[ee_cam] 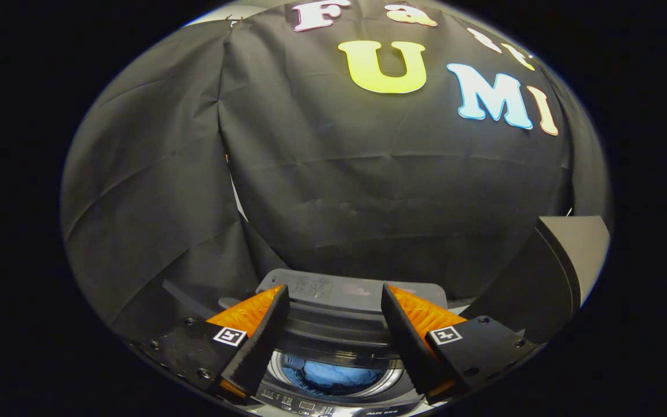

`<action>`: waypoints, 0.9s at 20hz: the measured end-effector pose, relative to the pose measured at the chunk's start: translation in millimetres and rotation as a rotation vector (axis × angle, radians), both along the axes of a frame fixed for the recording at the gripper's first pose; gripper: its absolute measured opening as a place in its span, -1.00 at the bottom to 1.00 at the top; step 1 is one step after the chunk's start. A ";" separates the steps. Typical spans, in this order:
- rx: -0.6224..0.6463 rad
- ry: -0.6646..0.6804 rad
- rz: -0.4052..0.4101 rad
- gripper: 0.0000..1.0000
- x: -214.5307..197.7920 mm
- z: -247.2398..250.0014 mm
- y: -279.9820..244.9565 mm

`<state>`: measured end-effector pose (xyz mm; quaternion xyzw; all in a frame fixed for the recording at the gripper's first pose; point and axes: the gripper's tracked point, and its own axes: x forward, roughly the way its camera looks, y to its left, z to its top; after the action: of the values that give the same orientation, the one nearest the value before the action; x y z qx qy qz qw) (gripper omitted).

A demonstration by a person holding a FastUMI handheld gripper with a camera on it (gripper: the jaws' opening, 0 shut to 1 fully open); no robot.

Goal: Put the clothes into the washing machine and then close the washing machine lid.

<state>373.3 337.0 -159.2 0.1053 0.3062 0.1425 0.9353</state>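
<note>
A small top-loading washing machine (pixel 333 399) sits below and just ahead of my fingers. Its grey lid (pixel 345 289) stands raised at the back, seen between the fingertips. Blue clothes (pixel 329 376) lie down in the round drum (pixel 394 376). My gripper (pixel 333 295) is open above the machine, its fingers spread wide on either side of the drum opening. Nothing is held between them.
Black cloth walls close in behind and to both sides of the machine. A dark panel with a grey face (pixel 565 260) juts in beyond the right finger. A strip of control buttons (pixel 301 405) runs along the machine's near edge.
</note>
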 end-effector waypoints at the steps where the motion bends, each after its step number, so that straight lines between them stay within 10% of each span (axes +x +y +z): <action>1: -0.008 0.016 0.004 0.97 -13.9 -8.3 1.5; 8: -0.062 0.019 0.132 0.97 -90.3 -43.4 15.9; 18: 0.099 -0.246 0.093 0.97 -141.3 73.7 -52.4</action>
<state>232.0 284.6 -85.5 0.1188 0.1863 0.2124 0.9519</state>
